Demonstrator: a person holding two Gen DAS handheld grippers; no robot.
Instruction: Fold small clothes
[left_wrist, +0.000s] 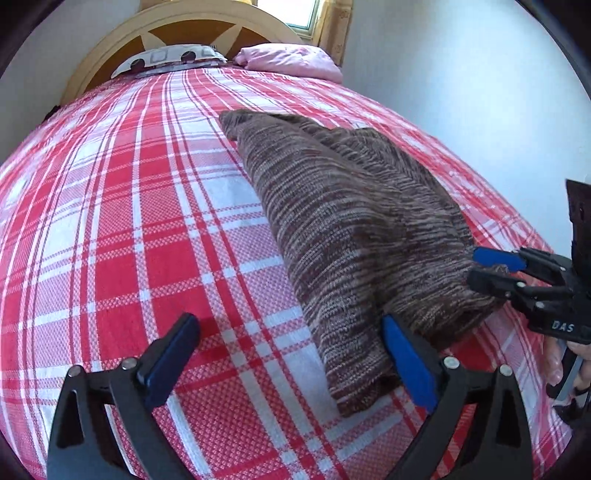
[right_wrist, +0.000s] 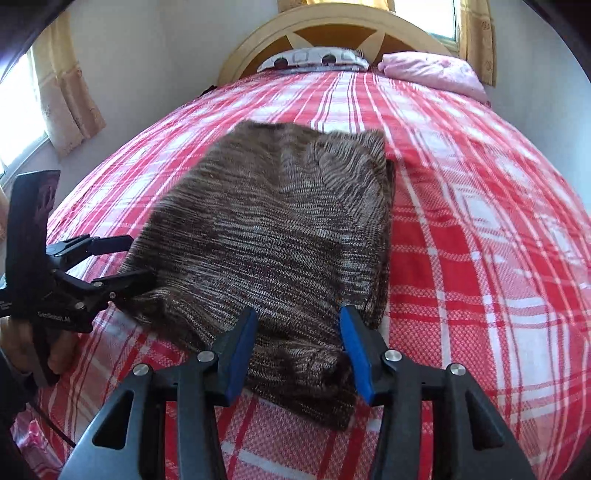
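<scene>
A brown and beige striped knit garment (left_wrist: 354, 229) lies folded on the red and white plaid bed, also in the right wrist view (right_wrist: 273, 236). My left gripper (left_wrist: 291, 347) is open at the garment's near left edge; its right finger touches the cloth, its left finger is over bare bedspread. It shows from the side in the right wrist view (right_wrist: 138, 258). My right gripper (right_wrist: 299, 350) is open with the garment's near corner between its jaws. In the left wrist view the right gripper (left_wrist: 487, 267) stands at the garment's right edge.
The plaid bedspread (left_wrist: 129, 221) covers the whole bed. A patterned pillow (left_wrist: 170, 59) and a pink pillow (left_wrist: 291, 61) lie at the wooden headboard (right_wrist: 332, 33). A white wall runs along the bed's right side (left_wrist: 461, 92). Curtains (right_wrist: 62, 96) hang on the left.
</scene>
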